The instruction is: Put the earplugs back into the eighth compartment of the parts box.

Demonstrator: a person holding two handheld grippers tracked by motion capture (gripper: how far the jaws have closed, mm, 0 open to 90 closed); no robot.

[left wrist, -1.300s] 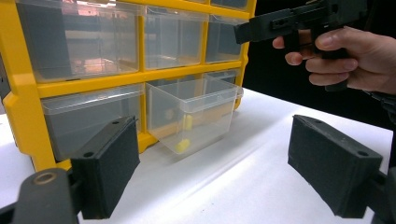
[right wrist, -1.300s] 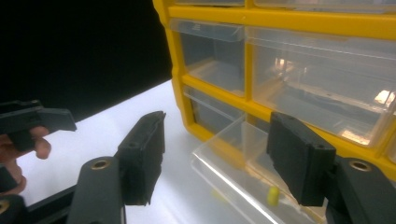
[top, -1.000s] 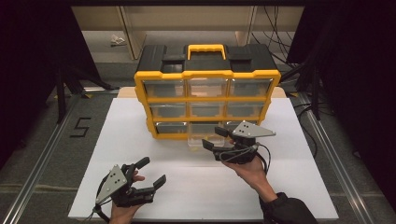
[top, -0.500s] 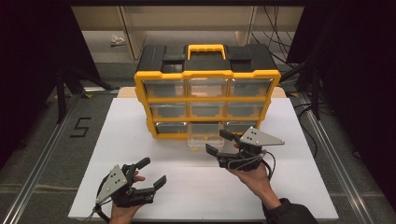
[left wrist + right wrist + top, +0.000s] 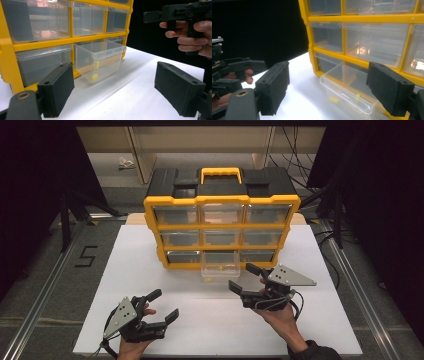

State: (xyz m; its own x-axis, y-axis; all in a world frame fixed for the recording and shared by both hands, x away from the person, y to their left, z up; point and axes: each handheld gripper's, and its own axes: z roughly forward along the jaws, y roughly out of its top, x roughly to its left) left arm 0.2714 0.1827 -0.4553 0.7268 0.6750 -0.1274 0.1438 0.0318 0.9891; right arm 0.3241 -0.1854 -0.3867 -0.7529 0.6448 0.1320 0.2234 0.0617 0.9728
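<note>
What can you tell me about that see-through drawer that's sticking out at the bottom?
The drawer is clear plastic, boxy with a thin rim, pulled most of the way out of the bottom middle slot of the yellow organizer. It sits level, just above the white table. Inside lie small yellow pieces. Neither gripper touches it.

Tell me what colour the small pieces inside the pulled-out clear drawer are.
Yellow. The small pieces lie in the pulled-out clear drawer; the left gripper view shows them best.
</note>
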